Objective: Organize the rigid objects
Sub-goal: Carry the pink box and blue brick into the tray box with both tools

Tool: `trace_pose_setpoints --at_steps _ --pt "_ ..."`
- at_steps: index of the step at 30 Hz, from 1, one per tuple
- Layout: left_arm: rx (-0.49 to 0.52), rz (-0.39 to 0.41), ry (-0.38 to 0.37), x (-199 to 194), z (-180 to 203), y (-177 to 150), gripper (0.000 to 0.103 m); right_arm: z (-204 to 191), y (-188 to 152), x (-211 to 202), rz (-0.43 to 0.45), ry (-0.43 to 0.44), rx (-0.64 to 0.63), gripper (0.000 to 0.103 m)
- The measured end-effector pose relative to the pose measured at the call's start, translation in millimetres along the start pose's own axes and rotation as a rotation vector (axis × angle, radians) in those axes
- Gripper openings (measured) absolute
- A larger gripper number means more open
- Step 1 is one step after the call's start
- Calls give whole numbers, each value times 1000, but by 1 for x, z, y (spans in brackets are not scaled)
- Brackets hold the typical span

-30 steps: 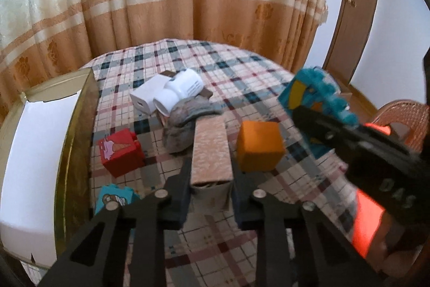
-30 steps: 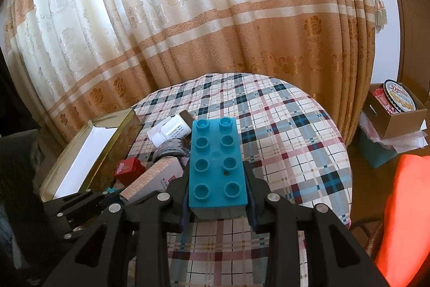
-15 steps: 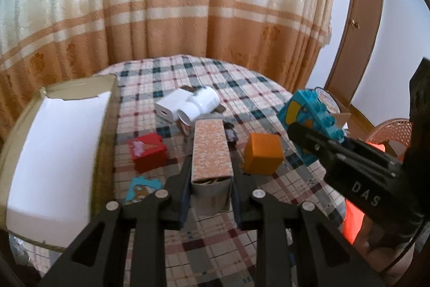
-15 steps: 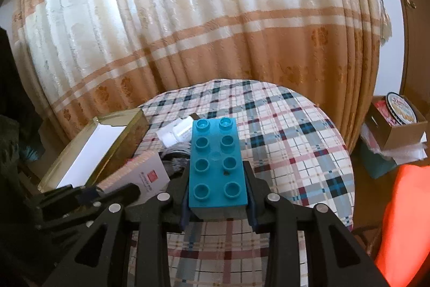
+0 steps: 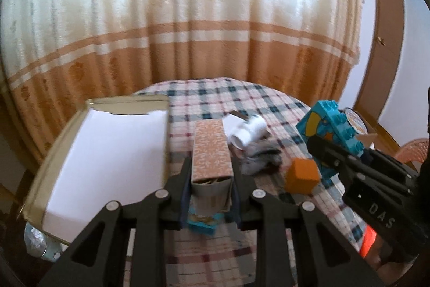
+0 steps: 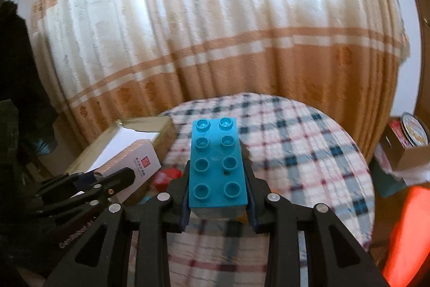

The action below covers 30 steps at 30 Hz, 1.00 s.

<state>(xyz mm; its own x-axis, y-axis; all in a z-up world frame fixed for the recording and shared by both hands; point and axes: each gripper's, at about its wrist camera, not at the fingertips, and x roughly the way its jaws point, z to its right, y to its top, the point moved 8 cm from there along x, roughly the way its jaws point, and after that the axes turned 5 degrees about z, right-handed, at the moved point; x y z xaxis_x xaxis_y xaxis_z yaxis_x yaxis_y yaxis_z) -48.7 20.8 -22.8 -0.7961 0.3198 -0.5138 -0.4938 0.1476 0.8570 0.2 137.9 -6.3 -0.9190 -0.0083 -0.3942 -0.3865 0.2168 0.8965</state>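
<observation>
Nearest to you, your left hand-held gripper is clenched on a tall narrow cardboard carton with an orange-and-white speckled print, gripped low by its near end so the long body sticks out ahead of the jaws, clear of the tabletop. Your right hand-held gripper grasps a turquoise plastic building brick with eight studs, pinched across its narrow sides with the studs up, which keeps the pads on flat faces. Both loads hang in the air over the round tabletop covered by a plaid cloth. Just below the carton a small teal block lies on the cloth. A little farther out sit an orange cube, a grey crumpled cloth and a white plug-like adapter, loosely bunched together; a red block shows in the right wrist view. To your left, the open shallow cardboard box with a white inside and gold walls rests at the edge of the tabletop, just beside the carton's left side. It looks like the collecting place, so carrying both pieces that way makes sense. Beyond everything hangs the cream and orange curtain.
</observation>
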Motion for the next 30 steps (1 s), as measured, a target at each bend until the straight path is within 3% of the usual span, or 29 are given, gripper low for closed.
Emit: trace_pose_setpoints --at_steps 5,16,30 --pt "-46 20 74 -3 -38 5 24 -39 2 15 -1 66 -48 35" --pt "-150 -17 237 5 -121 -5 24 -104 -3 60 -47 148 -114 35" --pt "-188 -65 325 18 -159 -18 24 -147 -20 109 -111 172 -196 35"
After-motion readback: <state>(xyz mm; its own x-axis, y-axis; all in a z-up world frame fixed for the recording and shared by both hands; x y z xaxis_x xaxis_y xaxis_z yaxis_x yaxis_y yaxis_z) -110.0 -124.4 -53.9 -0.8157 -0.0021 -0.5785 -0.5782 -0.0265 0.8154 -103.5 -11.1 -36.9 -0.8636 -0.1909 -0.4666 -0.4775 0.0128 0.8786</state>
